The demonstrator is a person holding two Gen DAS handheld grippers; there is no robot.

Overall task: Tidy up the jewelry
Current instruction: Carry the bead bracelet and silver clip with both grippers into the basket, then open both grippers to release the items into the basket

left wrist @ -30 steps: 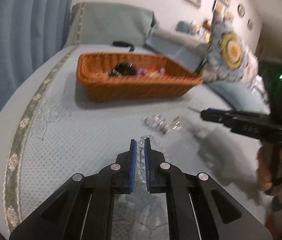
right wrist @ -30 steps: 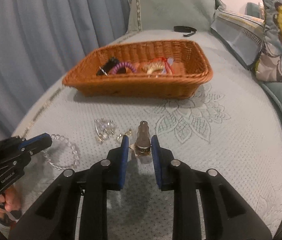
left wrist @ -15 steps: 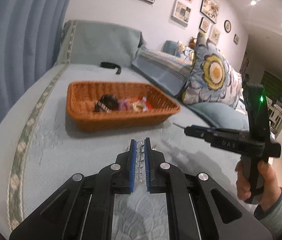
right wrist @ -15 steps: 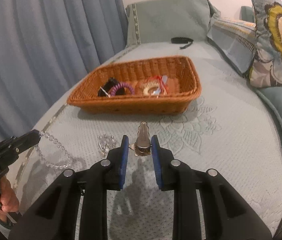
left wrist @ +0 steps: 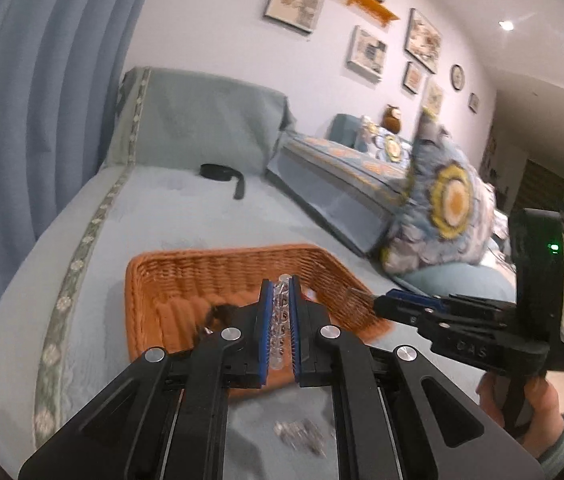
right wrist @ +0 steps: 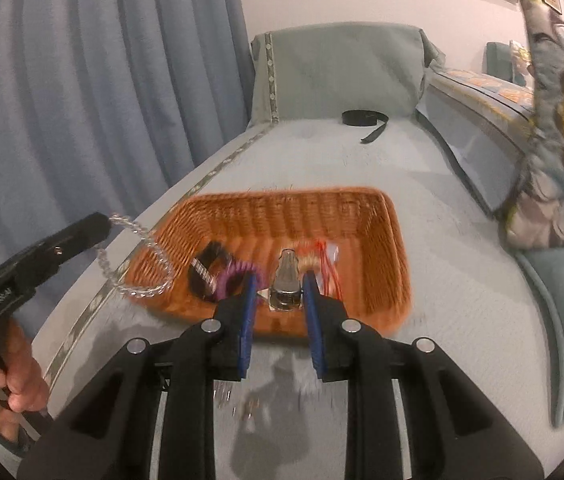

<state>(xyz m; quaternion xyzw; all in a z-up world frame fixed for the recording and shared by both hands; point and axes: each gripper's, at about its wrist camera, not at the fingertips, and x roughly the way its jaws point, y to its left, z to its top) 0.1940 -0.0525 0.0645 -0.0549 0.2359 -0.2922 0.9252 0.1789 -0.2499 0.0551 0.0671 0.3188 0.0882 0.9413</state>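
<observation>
An orange wicker basket sits on the pale blue bed cover. It holds a black item, a purple ring and a red-and-gold piece. My left gripper is shut on a clear bead bracelet, which hangs in a loop over the basket's left rim. My right gripper is shut on a small silver clip and holds it above the basket's near side. The right gripper also shows in the left wrist view.
Several small silver pieces lie on the cover in front of the basket. A black strap lies farther back near the headboard cushion. A flowered pillow stands to the right. Blue curtains hang on the left.
Both grippers have risen and moved forward toward the basket with their loads. The bracelet has come off the cover and now dangles over the basket's left rim.
</observation>
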